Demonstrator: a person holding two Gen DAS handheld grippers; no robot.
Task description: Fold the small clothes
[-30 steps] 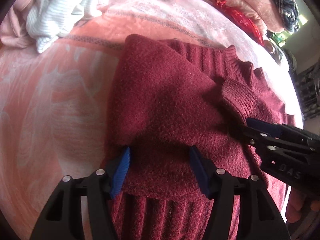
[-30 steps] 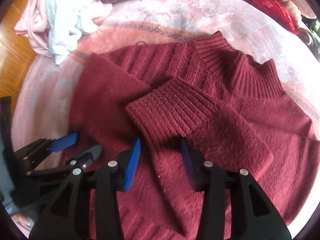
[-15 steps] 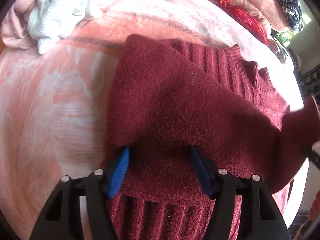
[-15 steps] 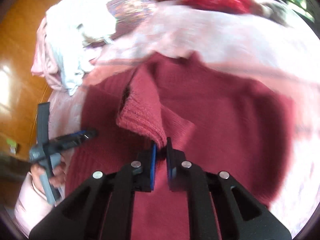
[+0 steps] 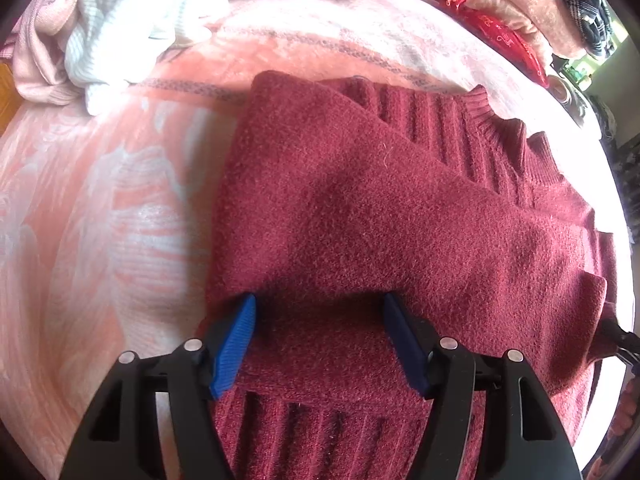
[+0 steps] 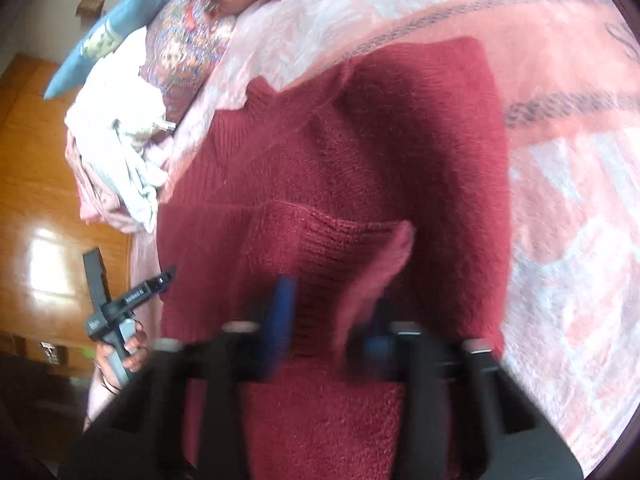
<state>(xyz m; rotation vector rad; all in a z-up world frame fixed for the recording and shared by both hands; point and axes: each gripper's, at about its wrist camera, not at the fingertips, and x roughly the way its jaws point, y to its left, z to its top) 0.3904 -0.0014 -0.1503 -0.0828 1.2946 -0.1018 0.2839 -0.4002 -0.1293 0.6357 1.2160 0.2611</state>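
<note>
- My left gripper [image 5: 316,344] hangs low, jaws spread wide.
- My right gripper [image 6: 328,320], motion-blurred (jaws parted), sits to the right, pointing left.

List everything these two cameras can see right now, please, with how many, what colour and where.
sweater: one, dark red, spread on the blanket, sleeve folded across it
blanket: one, pink with pale pattern, under the sweater
white garment: one, white, heaped at the blanket's far left
pink garment: one, pale pink, beside the white one
patterned fabric: one, multicoloured, far edge
red item: one, bright red, far right
wooden floor: orange-brown, beside the bed
left gripper: black, blue fingers, open over the sweater
right gripper: black, blurred, open at the cuff
</note>
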